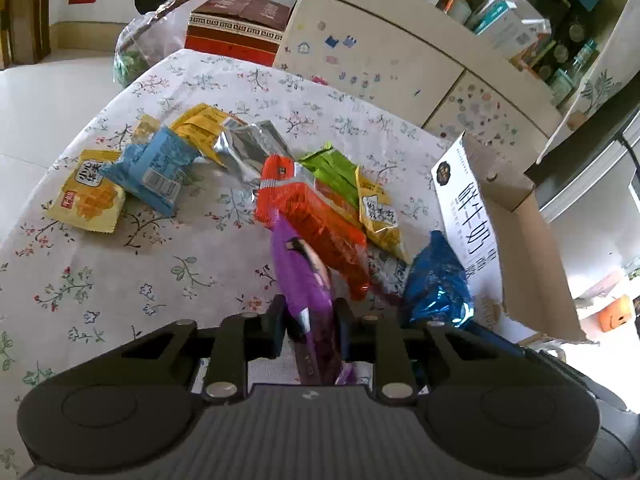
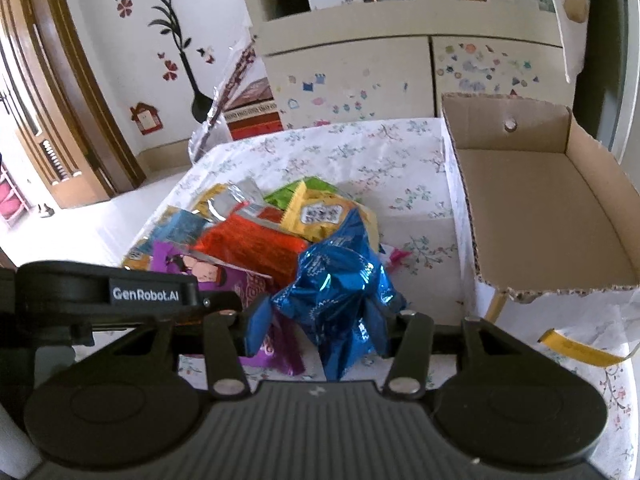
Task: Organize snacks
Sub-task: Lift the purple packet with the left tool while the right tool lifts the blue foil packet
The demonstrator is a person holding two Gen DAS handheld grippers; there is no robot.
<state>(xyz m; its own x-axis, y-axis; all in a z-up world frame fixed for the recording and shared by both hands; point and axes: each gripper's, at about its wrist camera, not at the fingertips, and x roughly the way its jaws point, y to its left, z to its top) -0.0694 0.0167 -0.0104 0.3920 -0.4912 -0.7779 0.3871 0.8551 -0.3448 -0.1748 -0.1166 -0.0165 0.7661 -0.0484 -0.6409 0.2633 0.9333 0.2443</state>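
Right now each gripper has one snack. The left gripper (image 1: 310, 326) is clenched tight on the purple packet (image 1: 298, 276), and its jaws pinch the packet's near end. The right gripper (image 2: 320, 328) is squeezing the shiny blue bag (image 2: 340, 292), which puffs up between its fingers. In the left wrist view the blue bag sits at about 4 o'clock from the purple packet, quite near it.

The cardboard box (image 2: 560, 216) waits at 2 o'clock from the blue bag, and its floor is bare. I think the next good move is to lift each snack up first, then carry it over the box wall and let go low inside. Lifting one at a time would be smart, since both grippers are close together and could bump. The blue bag is soft and slippery, so a gentle squeeze should do.

More snacks lie in a pile at 12 o'clock from the grippers: an orange packet (image 1: 312, 220), a green one (image 1: 332, 172), yellow ones, a silver one and a light blue one (image 1: 154, 168).

Everything rests on a desk with a white flowery cloth (image 1: 140, 280). Behind it stands a cream cabinet (image 2: 360, 76) with little stickers, and the wall has a flower sticker (image 2: 168, 24). A red and brown box (image 1: 236, 28) sits past the far edge of the desk.
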